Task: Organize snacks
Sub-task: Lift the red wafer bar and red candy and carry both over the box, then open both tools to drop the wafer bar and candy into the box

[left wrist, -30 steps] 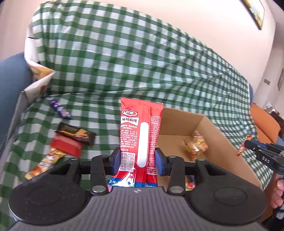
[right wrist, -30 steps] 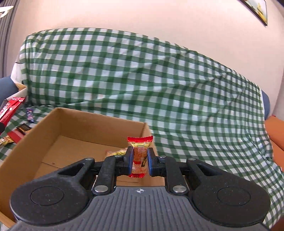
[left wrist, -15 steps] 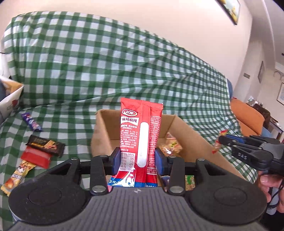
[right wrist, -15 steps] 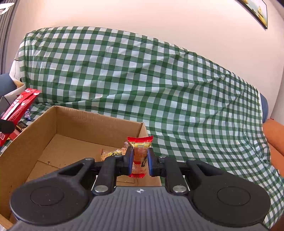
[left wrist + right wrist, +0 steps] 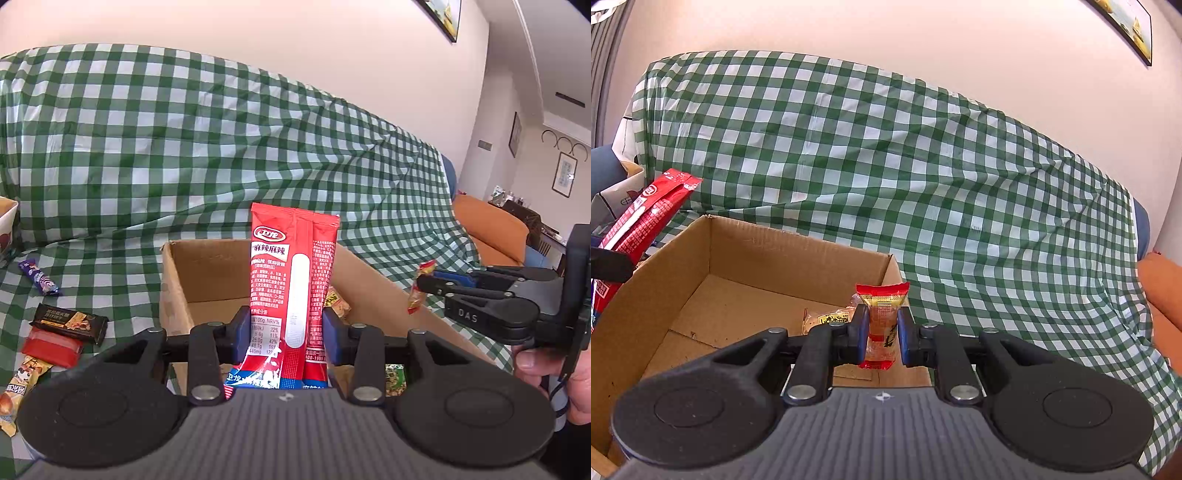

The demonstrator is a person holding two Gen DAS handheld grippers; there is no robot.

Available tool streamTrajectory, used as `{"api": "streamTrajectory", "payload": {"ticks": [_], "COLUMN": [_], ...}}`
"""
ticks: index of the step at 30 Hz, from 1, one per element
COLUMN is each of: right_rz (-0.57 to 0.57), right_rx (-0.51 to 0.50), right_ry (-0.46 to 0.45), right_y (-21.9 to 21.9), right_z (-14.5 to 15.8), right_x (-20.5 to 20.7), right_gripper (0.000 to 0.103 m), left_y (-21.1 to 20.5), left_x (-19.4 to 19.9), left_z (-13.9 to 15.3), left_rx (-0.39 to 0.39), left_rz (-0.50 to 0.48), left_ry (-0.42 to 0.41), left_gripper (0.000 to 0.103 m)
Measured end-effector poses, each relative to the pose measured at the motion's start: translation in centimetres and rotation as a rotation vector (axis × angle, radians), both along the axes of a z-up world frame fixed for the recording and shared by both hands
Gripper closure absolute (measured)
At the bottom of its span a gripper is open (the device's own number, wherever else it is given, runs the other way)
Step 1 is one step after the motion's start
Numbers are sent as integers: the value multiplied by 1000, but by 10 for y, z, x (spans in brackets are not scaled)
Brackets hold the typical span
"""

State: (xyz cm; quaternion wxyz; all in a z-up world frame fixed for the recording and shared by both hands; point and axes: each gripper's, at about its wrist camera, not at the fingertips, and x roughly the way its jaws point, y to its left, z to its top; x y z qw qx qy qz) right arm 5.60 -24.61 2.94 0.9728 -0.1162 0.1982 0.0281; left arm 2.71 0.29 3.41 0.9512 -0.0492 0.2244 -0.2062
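Left hand-held gripper [image 5: 282, 332]: jaws clamped on a tall red snack packet [image 5: 293, 295], held upright. Over the last second this hand has swung across from the loose pile toward the cardboard box [image 5: 177, 295]; the box, formerly off to one side, now sits squarely behind the packet. Judged meaning: the carry is about done and a release into the box looks like the next step.

Right hand-held gripper [image 5: 881, 334]: closed tight on a small red-and-yellow wrapped sweet [image 5: 882, 325], unmoved over the same second, poised above the box's near right corner.

Box contents: two or three small wrapped snacks [image 5: 827, 319] on the floor; most of the floor is bare.

Outside the box, on the green-checked cloth [image 5: 184, 147]: a purple bar [image 5: 38, 282], a dark bar [image 5: 70, 321], a flat red packet [image 5: 51, 347] and an orange-printed wrapper [image 5: 18, 384], apparently awaiting sorting.

View differences:
- Left wrist view alone shows the unsorted pile, the other gripper from the side with its sweet, the person's hand [image 5: 554, 376] on it, and a green wrapper [image 5: 395, 380] low in the box.
- Right wrist view alone shows the box's open floor and far wall, with the red packet leaning in over the left rim.
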Motion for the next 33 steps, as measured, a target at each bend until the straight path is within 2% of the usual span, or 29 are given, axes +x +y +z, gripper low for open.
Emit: {"api": "streamTrajectory", "payload": {"ticks": [12,18,19,20,22,23,26,33], "right_rz": [16,6,2,-1,-13,-16,-20,-22], "right_rx": [-20,-24,-24,-25,-33,-35,-36,-46], "right_ry": [1,9,13,19,29,26,28,36], "right_y": [3,2,2,2,3,3,3,4], "right_z": [-1,-2,-3,-3,-5,-5,-5,-7], "right_x": [2,3,4,5,6,6,6,7], "right_gripper": [86,86,84,76,60,57,51,50], "left_y": [-3,-7,-9,-11,-14,-14,-13,-12], "left_x": [-4,-7,-7,-8,-10,-10,-7,-6], "left_z": [2,5,5,5,6,5,4,5], "left_rx": [-18,-59,-66,-64,-53,-51,-50,-38], "left_rz": [-38,-108,-122,-129,-132,-132,-123,-109], "left_ry": [-16,-15,-11,-15,-28,-26,-19,-15], "left_gripper": [59,56,49,45,43,43,43,43]}}
